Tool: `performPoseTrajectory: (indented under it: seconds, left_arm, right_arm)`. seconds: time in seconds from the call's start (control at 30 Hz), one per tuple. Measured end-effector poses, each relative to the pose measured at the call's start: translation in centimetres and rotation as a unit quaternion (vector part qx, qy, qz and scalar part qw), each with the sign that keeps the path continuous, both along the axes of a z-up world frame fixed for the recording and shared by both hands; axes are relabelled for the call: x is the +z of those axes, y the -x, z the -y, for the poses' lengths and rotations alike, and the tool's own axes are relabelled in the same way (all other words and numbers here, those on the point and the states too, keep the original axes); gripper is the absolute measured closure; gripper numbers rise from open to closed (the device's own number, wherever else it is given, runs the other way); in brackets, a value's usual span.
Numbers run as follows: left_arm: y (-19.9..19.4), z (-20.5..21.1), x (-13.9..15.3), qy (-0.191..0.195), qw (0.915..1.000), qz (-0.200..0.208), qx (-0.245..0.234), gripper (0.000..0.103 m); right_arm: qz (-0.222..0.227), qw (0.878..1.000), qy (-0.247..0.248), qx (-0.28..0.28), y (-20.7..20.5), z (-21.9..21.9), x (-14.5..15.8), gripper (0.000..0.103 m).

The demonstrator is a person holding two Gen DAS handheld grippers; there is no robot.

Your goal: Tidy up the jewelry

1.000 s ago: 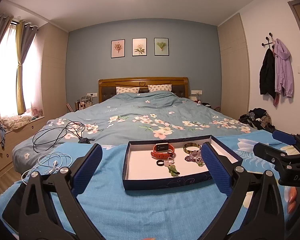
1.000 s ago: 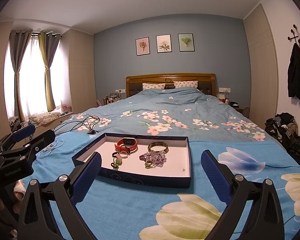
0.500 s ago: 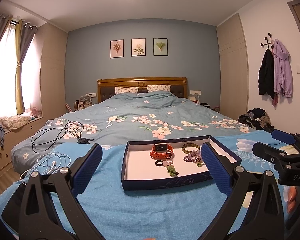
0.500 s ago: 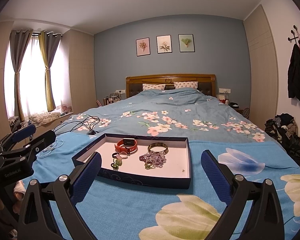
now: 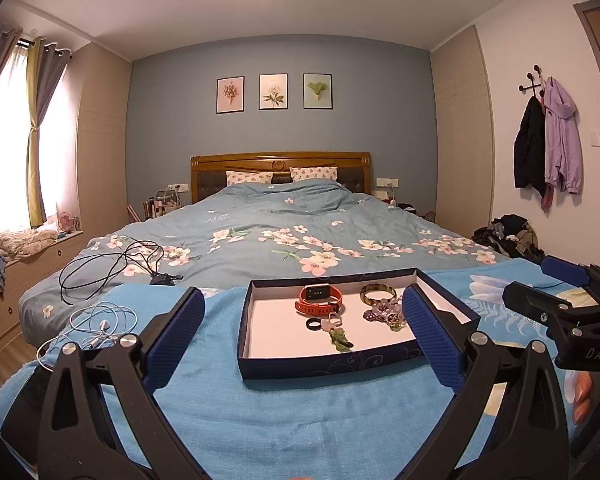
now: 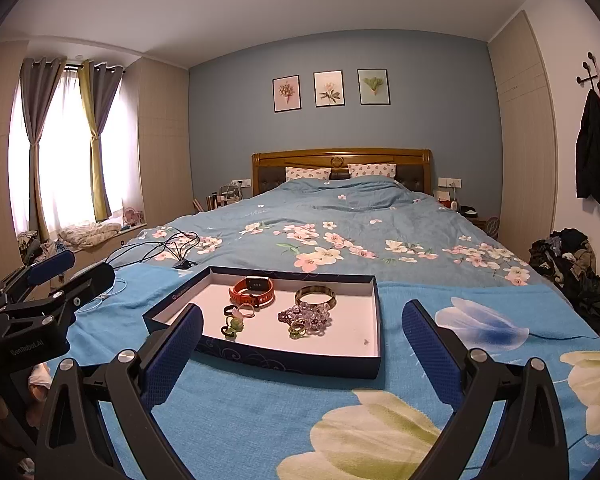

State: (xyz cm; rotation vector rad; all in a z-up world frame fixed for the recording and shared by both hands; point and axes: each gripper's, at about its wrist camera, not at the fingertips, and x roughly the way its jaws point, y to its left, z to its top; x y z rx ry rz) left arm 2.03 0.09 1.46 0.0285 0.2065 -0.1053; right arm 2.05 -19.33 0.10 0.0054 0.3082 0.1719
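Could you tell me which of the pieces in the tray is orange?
The orange watch band, at the tray's far side; the bangle beside it is brownish-gold.

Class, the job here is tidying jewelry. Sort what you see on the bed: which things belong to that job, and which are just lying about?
Belong to the job:
navy tray
orange watch
gold bangle
purple bead bracelet
black ring
green pendant

Just lying about:
black cable
white earphones
pile of clothes
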Motion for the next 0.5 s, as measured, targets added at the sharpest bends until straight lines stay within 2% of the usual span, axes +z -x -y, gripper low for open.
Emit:
performPoseTrajectory:
  seconds: [0.5]
  left_arm:
    - [-0.06,-0.24,-0.36,0.005,1.0,-0.001,0.004,0.006]
  right_arm:
    - [-0.003,1.0,0.001,-0.001,0.03,0.06,-0.06,0.007]
